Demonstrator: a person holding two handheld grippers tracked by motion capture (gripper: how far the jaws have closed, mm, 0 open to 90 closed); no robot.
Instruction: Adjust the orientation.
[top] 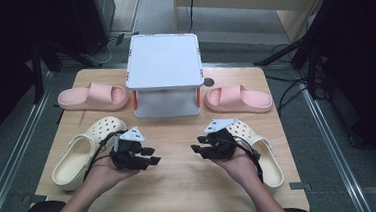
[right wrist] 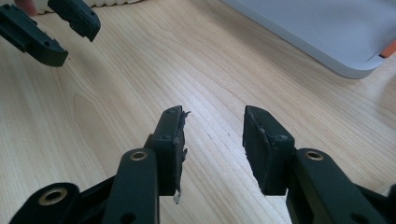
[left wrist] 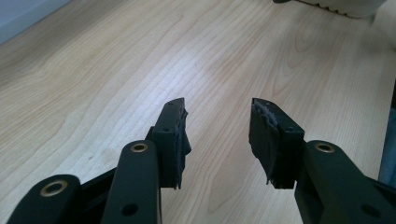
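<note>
L grip empty, jaws apart | R grip same | we had L clog just outboard of L hand, R clog beside R hand | long axes ran diagonally, toes toward rack

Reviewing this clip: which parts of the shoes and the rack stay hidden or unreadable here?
- Right cream clog, high view: the right gripper and hand cover its toe.
- Left cream clog, high view: the left gripper overlaps its inner edge.
- White two-tier rack, high view: the top shelf hides the lower shelf's depth.
- Left gripper view: clog sole cut off by the top edge.
</note>
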